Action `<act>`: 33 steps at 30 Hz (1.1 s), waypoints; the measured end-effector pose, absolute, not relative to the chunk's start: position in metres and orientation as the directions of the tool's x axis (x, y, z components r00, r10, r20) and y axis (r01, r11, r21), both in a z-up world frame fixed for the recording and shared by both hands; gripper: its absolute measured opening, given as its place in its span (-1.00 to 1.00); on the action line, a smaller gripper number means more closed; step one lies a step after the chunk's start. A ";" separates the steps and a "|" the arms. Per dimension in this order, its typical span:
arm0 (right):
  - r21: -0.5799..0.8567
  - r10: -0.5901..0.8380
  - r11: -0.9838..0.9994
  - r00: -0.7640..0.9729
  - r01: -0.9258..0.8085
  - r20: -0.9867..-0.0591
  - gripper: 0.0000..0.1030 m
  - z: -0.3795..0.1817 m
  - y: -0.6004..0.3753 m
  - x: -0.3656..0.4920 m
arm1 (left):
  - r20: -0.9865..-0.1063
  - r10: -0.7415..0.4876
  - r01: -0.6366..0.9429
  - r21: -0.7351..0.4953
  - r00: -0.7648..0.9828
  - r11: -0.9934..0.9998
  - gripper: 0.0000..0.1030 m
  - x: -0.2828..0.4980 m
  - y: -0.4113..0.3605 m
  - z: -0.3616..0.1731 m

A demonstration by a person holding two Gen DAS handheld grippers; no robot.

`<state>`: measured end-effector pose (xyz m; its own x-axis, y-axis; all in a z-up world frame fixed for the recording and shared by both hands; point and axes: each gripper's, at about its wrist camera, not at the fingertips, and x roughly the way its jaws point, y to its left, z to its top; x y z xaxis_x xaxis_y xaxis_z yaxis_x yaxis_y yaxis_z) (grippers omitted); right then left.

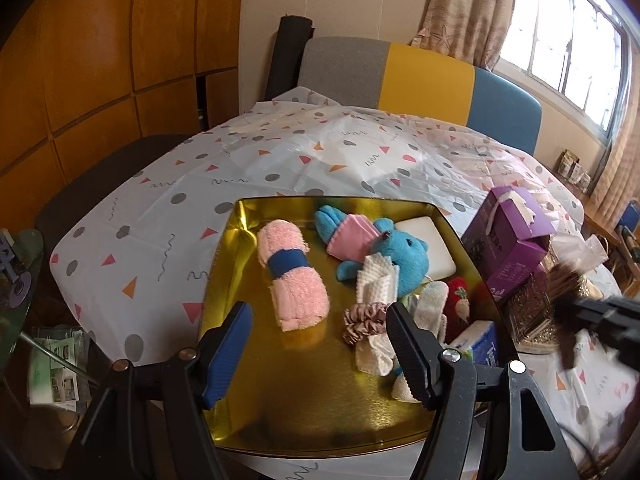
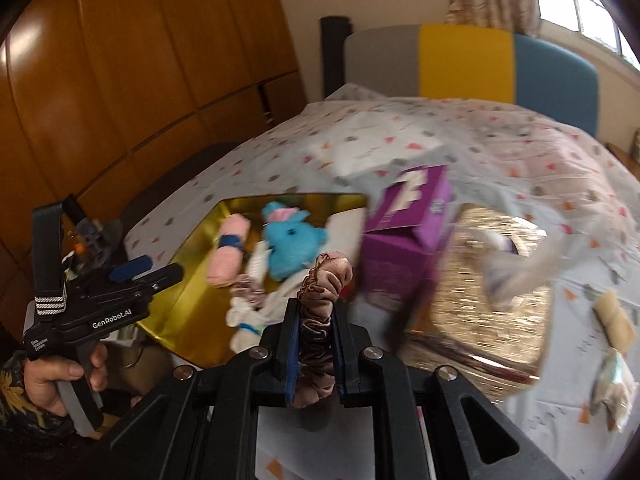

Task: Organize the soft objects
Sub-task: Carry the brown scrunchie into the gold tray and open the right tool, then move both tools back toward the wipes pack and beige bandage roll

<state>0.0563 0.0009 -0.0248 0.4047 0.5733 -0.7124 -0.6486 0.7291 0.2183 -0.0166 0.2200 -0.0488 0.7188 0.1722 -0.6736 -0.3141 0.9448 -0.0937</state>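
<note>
Right hand-held gripper (image 2: 314, 350) is clamped on a brown satin scrunchie (image 2: 324, 304); the scrunchie sticks up between the blue pads, above the near edge of the gold tray (image 2: 188, 296). Right wrist view is motion-blurred on its right half.

Left hand-held gripper (image 1: 320, 344) hangs over the gold tray with jaws apart, nothing between them. In the right wrist view it shows at the left, held by a hand (image 2: 60, 376) in a patterned sleeve.

Inside the tray:
- rolled pink towel (image 1: 292, 276) with a blue band, left of centre
- blue plush toy (image 1: 384, 248) with a pink piece across it, toward the far side
- white waffle cloth (image 1: 376, 280) leaning on the plush
- a second, dusty-pink scrunchie (image 1: 364, 318) just in front of that cloth
- white pad (image 1: 430, 240) at the far right corner
- red item with a radish print (image 1: 460, 300) and a tissue pack (image 1: 480, 340) along the right wall

Purple tissue box (image 1: 508, 244) stands just beside the tray's right side on the patterned tabletop (image 1: 280, 152). A glittery gold container (image 2: 492, 280) sits right of the box, blurred. Small beige items (image 2: 614, 320) lie on the tabletop at the far right.
</note>
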 end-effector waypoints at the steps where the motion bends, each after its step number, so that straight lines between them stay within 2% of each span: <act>1: 0.226 0.580 0.717 0.384 -0.660 -0.718 -0.75 -0.029 0.011 0.056 | -0.672 0.177 -0.319 -0.091 0.719 0.944 0.36 -0.017 0.222 -0.048; 12: 0.320 0.605 0.572 0.126 -0.755 -0.786 -0.75 -0.083 0.116 0.053 | -0.681 0.207 -0.374 -0.105 0.703 0.922 0.36 -0.022 0.244 -0.054; 15: 0.320 0.593 0.560 0.100 -0.764 -0.799 -0.70 -0.096 0.134 0.053 | -0.684 0.220 -0.397 -0.109 0.695 0.911 0.36 -0.025 0.252 -0.056; 16: 0.328 0.590 0.559 0.087 -0.761 -0.803 -0.61 -0.101 0.138 0.054 | -0.685 0.227 -0.406 -0.110 0.692 0.907 0.36 -0.026 0.256 -0.057; 22: 0.379 0.623 0.580 0.093 -0.721 -0.777 -0.22 -0.100 0.131 0.057 | -0.686 0.248 -0.440 -0.118 0.685 0.890 0.36 -0.031 0.268 -0.058; 33: 0.321 0.656 0.608 0.231 -0.726 -0.719 -0.22 -0.051 0.077 0.048 | -0.663 0.212 -0.368 -0.103 0.718 0.924 0.36 -0.029 0.244 -0.047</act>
<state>0.0482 0.0775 -0.0510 0.2314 0.6559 -0.7185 -0.7263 0.6079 0.3210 -0.0293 0.2435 -0.0466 0.7185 0.2118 -0.6625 -0.3677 0.9242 -0.1033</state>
